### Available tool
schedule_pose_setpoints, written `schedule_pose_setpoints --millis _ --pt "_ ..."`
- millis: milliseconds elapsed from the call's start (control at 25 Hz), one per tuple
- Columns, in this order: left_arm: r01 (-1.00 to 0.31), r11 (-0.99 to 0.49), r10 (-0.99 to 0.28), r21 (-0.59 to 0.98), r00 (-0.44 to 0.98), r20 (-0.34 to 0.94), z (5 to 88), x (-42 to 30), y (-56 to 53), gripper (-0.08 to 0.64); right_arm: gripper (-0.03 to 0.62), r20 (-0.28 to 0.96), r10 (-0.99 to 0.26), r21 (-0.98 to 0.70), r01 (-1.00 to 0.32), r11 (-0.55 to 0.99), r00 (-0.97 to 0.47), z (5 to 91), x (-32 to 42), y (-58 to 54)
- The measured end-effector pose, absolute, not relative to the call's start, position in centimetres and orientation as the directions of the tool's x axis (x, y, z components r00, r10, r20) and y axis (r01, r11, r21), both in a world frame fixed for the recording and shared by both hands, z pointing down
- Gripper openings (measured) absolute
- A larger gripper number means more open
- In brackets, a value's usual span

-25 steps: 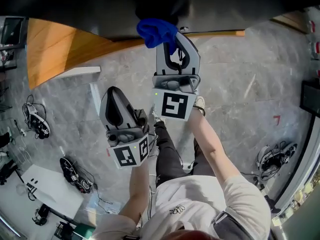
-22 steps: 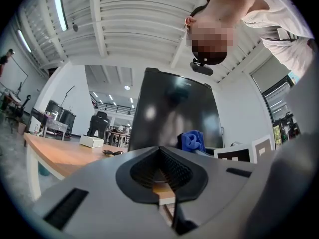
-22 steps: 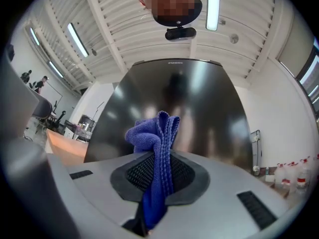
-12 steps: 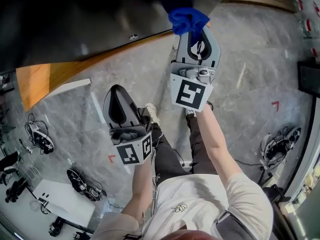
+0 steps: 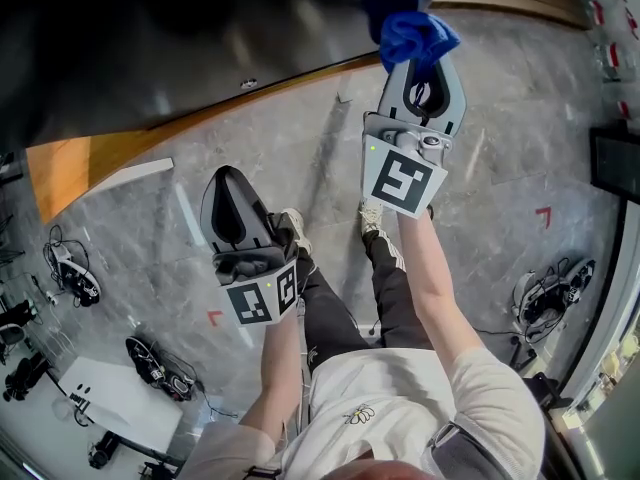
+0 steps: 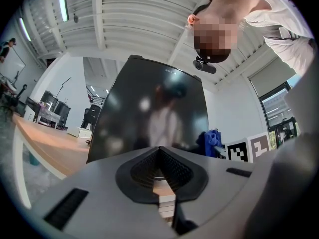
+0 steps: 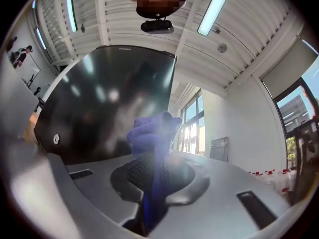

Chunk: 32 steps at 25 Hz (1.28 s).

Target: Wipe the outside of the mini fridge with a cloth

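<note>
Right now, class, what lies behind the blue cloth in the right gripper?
Behind the blue cloth, clamped in the right gripper, stands the dark glossy mini fridge. The patch of fridge directly behind the cloth is covered, so contact cannot be confirmed.

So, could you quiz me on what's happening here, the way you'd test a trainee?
1. Which one holds the blue cloth? A) left gripper B) right gripper C) neither
2. True or false: the left gripper's jaws are clamped on a sponge.
3. Fill in: the dark, glossy box beside the cloth is a ____.
Key: 1 B. 2 False: its jaws are together with nothing between them. 3 mini fridge.
</note>
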<state>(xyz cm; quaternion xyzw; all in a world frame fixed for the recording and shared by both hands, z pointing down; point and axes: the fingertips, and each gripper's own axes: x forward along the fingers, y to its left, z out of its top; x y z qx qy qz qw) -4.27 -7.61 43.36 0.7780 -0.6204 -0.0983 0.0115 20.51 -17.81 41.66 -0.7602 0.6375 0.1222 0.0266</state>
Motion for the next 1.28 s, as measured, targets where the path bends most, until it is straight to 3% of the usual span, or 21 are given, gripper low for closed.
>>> schedule_pose_setpoints --millis 280,680,1280 --pt "-0.963 -0.266 -0.957 0.037 0.259 -0.130 43.4 -3.3 -7.2 0.005 0.061 -0.203 -0.963 0.105 -0.973 -0.204 0.180 41.9 21.2 -18.0" --pt "-0.972 -0.232 -0.966 0.024 0.227 -0.127 42.9 -5.8 -6.2 0.005 0.061 -0.237 -0.947 0.110 -0.963 -0.247 0.216 39.7 20.1 -15.3" --pt "-0.992 -0.128 -0.984 0.023 0.124 -0.128 44.9 -18.7 -5.7 0.005 0.061 -0.267 -0.951 -0.011 -0.986 0.163 -0.155 41.5 -5.2 -13.3"
